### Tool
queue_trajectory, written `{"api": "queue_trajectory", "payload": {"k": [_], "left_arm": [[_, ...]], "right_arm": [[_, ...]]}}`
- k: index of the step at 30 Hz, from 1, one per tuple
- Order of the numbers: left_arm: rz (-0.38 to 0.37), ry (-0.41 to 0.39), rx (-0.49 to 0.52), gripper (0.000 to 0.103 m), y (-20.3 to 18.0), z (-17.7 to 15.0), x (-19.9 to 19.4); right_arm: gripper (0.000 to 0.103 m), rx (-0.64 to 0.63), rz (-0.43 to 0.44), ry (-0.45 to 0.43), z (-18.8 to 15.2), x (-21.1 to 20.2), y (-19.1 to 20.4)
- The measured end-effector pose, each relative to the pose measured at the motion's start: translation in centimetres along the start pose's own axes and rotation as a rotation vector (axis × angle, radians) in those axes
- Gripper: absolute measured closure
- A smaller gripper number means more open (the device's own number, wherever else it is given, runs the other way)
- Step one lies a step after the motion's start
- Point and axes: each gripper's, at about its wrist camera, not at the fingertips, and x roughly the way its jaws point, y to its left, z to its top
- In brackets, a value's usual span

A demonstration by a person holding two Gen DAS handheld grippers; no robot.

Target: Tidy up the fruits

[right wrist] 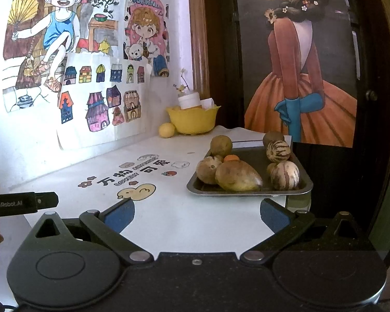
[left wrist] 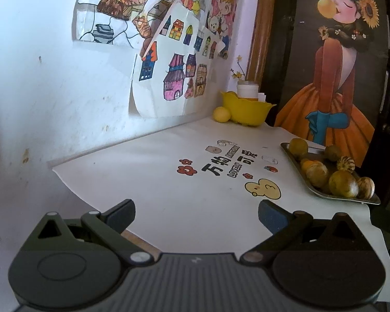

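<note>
A metal tray (right wrist: 247,191) holds several fruits: a brownish mango (right wrist: 238,175), striped melons (right wrist: 284,174), round greenish-brown fruits and a small orange one. The tray also shows in the left wrist view (left wrist: 299,166) at the right. A yellow bowl (right wrist: 192,119) stands at the back by the wall with a yellow round fruit (right wrist: 167,130) beside it on the table. My right gripper (right wrist: 197,215) is open and empty, just in front of the tray. My left gripper (left wrist: 196,215) is open and empty over the white mat, left of the tray.
A white printed mat (left wrist: 169,182) covers the table. A white jar (right wrist: 189,100) with small flowers sits in the yellow bowl. Drawings hang on the wall at left; a poster on a dark door stands behind the tray. The left gripper's body (right wrist: 23,204) shows at the right view's left edge.
</note>
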Motion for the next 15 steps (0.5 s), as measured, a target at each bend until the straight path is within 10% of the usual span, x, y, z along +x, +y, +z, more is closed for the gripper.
{"api": "queue_trajectory", "payload": {"k": [15], "left_arm": [[0.003, 0.000, -0.001, 0.000, -0.06, -0.07, -0.01]], "right_arm": [[0.001, -0.010, 0.007, 0.003, -0.03, 0.00, 0.16]]}}
